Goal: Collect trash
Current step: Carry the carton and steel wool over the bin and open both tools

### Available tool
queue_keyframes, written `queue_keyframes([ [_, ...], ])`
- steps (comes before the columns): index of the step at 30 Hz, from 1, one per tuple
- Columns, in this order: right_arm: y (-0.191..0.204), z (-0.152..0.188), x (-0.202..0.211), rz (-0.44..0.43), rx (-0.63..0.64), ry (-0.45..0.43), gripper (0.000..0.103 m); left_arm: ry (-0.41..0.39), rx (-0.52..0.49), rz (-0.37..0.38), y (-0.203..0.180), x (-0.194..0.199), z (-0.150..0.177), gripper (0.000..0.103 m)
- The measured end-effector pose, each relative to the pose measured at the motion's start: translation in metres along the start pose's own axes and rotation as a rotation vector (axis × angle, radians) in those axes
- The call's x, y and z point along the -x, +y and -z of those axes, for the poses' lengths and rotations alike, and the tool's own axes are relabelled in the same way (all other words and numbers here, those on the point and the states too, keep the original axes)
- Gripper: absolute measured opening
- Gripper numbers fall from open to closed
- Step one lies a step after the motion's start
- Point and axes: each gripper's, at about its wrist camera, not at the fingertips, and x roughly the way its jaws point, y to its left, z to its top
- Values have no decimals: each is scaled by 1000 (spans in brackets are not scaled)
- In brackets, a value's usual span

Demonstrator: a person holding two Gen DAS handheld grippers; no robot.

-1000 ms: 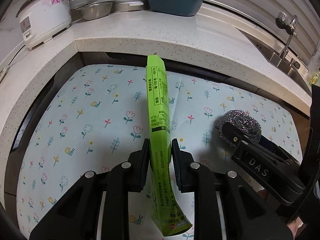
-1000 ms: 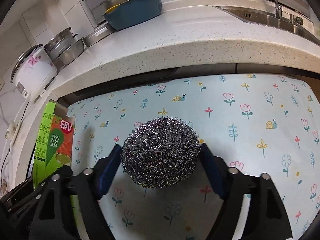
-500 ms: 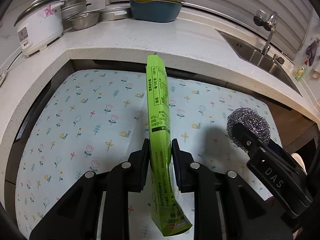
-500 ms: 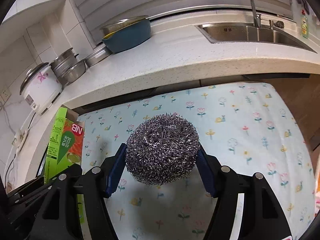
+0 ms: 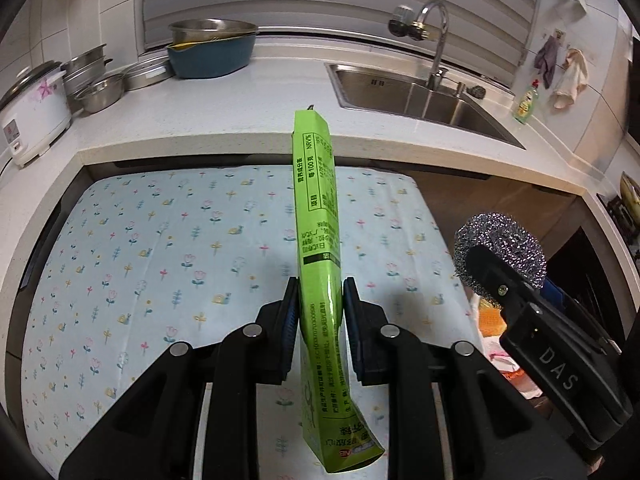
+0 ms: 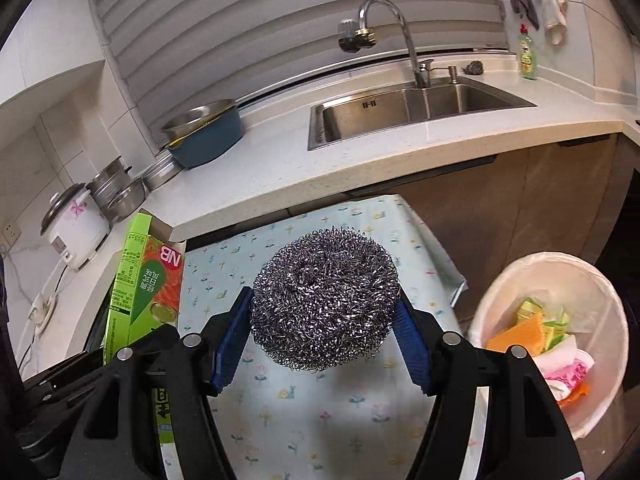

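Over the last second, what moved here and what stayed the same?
Both grippers have risen and drawn back from the flowered cloth, bringing a white bin of rubbish into view on the right. Unchanged: the left gripper stays clamped on the green carton, the right gripper on the steel scourer.

I am holding the green carton (image 5: 318, 216) edge-on in my left gripper (image 5: 320, 320), both pads pressing its narrow sides, its open top pointing toward twelve o'clock. Below it the flowered cloth (image 5: 160, 248) is lying flat under the white countertop (image 5: 248, 120). At three o'clock my right gripper (image 5: 520, 304) is reaching in with the steel scourer (image 5: 500, 240) sitting at its tip; its pads are hidden from here. At one o'clock the sink (image 5: 412, 96) and tap (image 5: 436, 40) are showing; at ten o'clock, a rice cooker (image 5: 32, 112).
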Motion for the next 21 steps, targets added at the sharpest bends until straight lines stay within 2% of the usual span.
queue_keyframes([
  [11,-98,13,67,101,-90,-52,65,23,-131,98,-108,12,26,21],
  [21,-169,33,98,181,-171,-65,65,81,-239,184,-175,-1,45,22],
])
